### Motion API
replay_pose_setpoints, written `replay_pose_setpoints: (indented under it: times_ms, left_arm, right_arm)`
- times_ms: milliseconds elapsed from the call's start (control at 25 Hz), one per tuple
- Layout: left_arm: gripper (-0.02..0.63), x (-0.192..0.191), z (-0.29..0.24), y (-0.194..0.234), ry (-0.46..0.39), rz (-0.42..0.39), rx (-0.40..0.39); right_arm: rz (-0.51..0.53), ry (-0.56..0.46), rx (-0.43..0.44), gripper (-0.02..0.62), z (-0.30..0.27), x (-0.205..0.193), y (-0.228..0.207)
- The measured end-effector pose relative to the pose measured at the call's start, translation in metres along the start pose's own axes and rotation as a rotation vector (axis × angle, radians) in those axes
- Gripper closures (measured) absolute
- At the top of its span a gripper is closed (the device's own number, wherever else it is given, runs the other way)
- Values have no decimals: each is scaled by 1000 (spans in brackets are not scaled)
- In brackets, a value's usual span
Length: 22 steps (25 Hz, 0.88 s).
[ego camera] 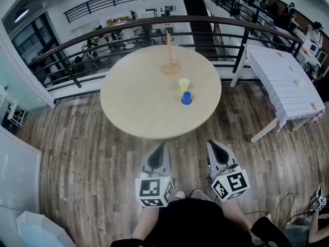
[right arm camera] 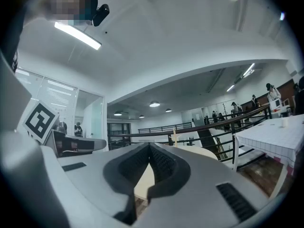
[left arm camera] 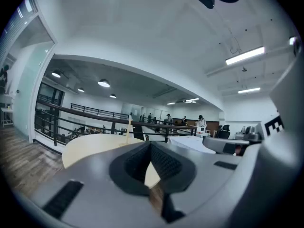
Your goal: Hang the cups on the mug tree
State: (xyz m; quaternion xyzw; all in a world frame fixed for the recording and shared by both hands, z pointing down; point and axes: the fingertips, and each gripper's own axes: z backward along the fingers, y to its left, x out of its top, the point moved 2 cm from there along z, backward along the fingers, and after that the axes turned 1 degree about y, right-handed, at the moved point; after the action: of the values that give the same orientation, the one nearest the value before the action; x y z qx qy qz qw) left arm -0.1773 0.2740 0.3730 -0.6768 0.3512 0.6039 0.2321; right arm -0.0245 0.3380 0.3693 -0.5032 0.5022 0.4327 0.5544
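**Head view.**
- Round pale wooden table [ego camera: 139, 107], standing on a dark wood-plank floor [ego camera: 77, 153].
- Slim upright wooden mug tree [ego camera: 169, 53], on a round base near the table's far edge. No cup hangs on it.
- Small yellow cup [ego camera: 184, 84], on the tabletop between the tree and the near edge, right of the middle.
- Small blue cup [ego camera: 186, 98], just beside the yellow cup on its near-edge side.
- Left gripper [ego camera: 163, 144], grey, off the table and low before its near edge. Its fingers are drawn together and empty, and its black-and-white marker cube [ego camera: 153, 191] sits behind them.
- Right gripper [ego camera: 211, 142], grey, beside the left one and also short of the near edge. It is well apart from both cups.
- White rectangular slatted table [ego camera: 285, 81], to the right of the round table.
- Dark metal railing [ego camera: 128, 27], curving behind the far edge.

**Left gripper view.**
- The left gripper [left arm camera: 150, 144] has its ribbed dark pads meeting at the tips, with nothing between them.
- The round table [left arm camera: 90, 146] lies ahead, with the mug tree [left arm camera: 128, 129] upright at its far side.
- The railing [left arm camera: 71, 113] runs behind the table.
- The right gripper's body [left arm camera: 228, 145] shows at the right.

**Right gripper view.**
- The right gripper [right arm camera: 149, 145] has its fingers pressed tip to tip, holding nothing.
- The mug tree [right arm camera: 174, 137] stands above the edge of the round table [right arm camera: 199, 152].
- The white table [right arm camera: 275, 137] is at the right and the left gripper's body [right arm camera: 80, 144] at the left.
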Motion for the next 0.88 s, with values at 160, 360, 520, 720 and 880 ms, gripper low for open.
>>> replay_pose_setpoints:
  times_ms: [160, 360, 520, 720, 880]
  left_arm:
    - [606, -1, -7, -1, -12, 1, -10]
    - [606, 0, -9, -3, -11, 5, -20]
    - [606, -2, -10, -5, -5, 9, -26]
    - [606, -4, -8, -5, 2, 11, -27]
    - [606, -6, -7, 0, 3, 15, -21]
  right_arm:
    - [11, -9, -4, 586, -4, 1, -7]
    - [13, -5, -1, 586, -5, 3, -6]
    - [9, -3, -3, 586, -5, 1, -7]
    - [-28, -14, -5, 586, -3, 0, -8]
    - [-26, -2, 4, 586, -6, -3, -4]
